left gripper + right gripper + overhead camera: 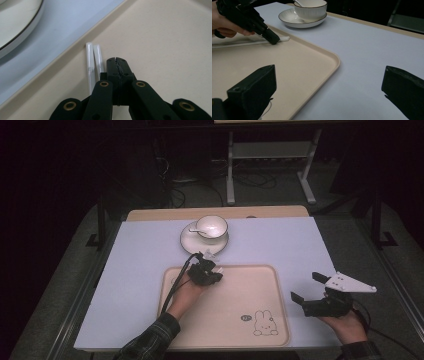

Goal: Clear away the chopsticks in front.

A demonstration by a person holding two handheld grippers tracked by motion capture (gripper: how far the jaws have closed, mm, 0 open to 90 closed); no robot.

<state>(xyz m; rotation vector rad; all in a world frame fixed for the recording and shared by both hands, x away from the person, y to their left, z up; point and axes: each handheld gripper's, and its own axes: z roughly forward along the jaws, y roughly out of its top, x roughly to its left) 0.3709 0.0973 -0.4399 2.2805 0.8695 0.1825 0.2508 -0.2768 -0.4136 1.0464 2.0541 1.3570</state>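
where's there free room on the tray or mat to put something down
Most of the tray is bare, from its middle to the rabbit print. The mat is free right of the saucer and along the tray's left. Crowded: the tray's far left corner, where the left gripper and white sticks lie.

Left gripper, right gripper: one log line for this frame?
left gripper: shut, beside chopsticks on tray | right gripper: open, idle | bowl: on saucer

Black two-jaw grippers are seen: brass-ringed pivots on the left gripper (117, 65), a grey three-cornered plate at twelve o'clock on the right gripper (305, 287). Dark plaid sleeves are worn.
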